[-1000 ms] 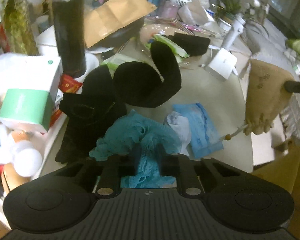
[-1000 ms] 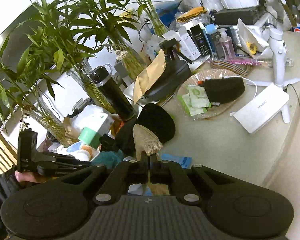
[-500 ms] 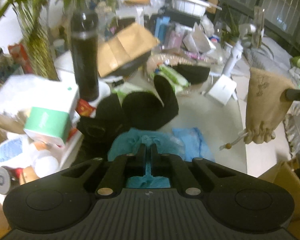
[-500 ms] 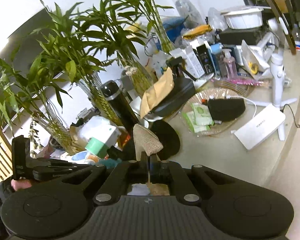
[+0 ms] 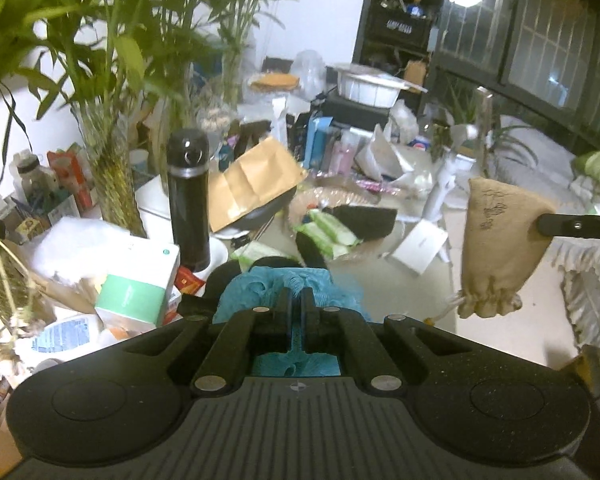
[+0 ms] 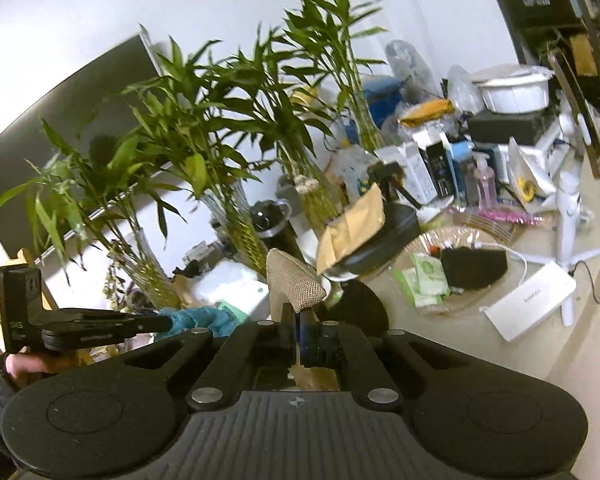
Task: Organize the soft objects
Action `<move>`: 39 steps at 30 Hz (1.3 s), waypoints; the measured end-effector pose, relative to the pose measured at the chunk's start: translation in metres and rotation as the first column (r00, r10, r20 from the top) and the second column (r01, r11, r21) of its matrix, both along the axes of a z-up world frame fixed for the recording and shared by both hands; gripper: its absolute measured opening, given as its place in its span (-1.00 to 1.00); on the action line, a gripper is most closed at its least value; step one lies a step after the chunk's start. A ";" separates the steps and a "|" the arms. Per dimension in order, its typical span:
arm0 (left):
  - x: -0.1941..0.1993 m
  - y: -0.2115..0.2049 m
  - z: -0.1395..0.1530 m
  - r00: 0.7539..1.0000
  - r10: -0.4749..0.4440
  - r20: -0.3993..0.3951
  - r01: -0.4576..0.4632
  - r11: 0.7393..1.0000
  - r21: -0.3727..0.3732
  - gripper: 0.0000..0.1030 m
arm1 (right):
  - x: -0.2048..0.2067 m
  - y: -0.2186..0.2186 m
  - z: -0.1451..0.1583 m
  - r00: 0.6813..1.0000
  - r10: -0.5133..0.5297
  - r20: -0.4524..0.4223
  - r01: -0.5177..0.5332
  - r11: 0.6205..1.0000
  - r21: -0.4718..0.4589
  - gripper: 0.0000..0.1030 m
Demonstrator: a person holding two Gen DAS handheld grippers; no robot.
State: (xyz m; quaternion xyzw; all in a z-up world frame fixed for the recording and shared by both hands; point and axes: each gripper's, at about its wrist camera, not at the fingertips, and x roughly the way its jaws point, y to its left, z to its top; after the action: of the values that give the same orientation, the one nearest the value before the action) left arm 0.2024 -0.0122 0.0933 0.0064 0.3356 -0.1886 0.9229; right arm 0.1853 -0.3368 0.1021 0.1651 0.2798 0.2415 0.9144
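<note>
Far left on the table (image 5: 428, 280), the bamboo stalks stand in glass vases (image 6: 236, 224) against the wall, well out of your working area; just in front of them a white and green box (image 5: 140, 280) leans on the clutter, and the black flask (image 5: 189, 196) stands upright beside it, closed.

Your left claw (image 5: 296, 300) is clamped on the teal cloth (image 5: 292, 286), which bunches up around the fingertips; pinched at one gather like that, it hangs clear of the black fabric pile (image 5: 260, 268) just beneath, and that looks like the reason for holding it high; the jaws have just finished closing on it.

Behind it a brown paper envelope (image 5: 252, 184) lies tilted across a dark shallow pan (image 5: 260, 216); what else the pan holds you cannot tell.

Further right, the clear plastic tray (image 6: 456, 240) holds green packets (image 6: 424, 280) and a black pouch (image 6: 474, 266), side by side; a white flat box (image 6: 528, 306) rests on the table just right of it.

Your right claw (image 6: 296, 320) is pinched shut on the burlap drawstring bag (image 5: 500, 240), gripped at its closed end, so the gathered mouth and cord hang downward, near the table's right edge; whether anything is in the bag is hidden.
</note>
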 end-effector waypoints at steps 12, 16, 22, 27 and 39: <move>-0.068 -0.014 0.039 0.993 -0.076 0.085 0.079 0.996 -0.031 -0.92 | -0.036 0.004 0.027 0.997 0.053 0.047 -0.052 0.998 -0.020 -0.92; -0.091 -0.019 0.044 0.991 -0.100 0.094 0.103 0.994 -0.032 -0.92 | -0.051 0.003 0.032 0.995 0.072 0.065 -0.070 0.997 -0.029 -0.92; -0.121 -0.024 0.038 0.989 -0.131 0.066 0.133 0.991 -0.028 -0.95 | -0.072 0.001 0.039 0.992 0.091 0.088 -0.086 0.995 -0.050 -0.92; -0.137 -0.025 0.020 0.990 -0.137 0.033 0.138 0.990 -0.023 -0.97 | -0.085 0.001 0.037 0.991 0.113 0.073 -0.110 0.993 -0.046 -0.92; -0.164 -0.019 -0.005 0.997 -0.071 0.017 0.071 0.997 -0.003 -0.48 | -0.107 0.006 0.024 0.989 0.145 0.023 -0.144 0.989 -0.035 -0.92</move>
State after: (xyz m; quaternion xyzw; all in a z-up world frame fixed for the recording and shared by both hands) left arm 0.0388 -0.0312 0.0878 0.0181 0.3269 -0.2219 0.9185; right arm 0.0787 -0.3310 0.1263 0.1260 0.2833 0.3044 0.9007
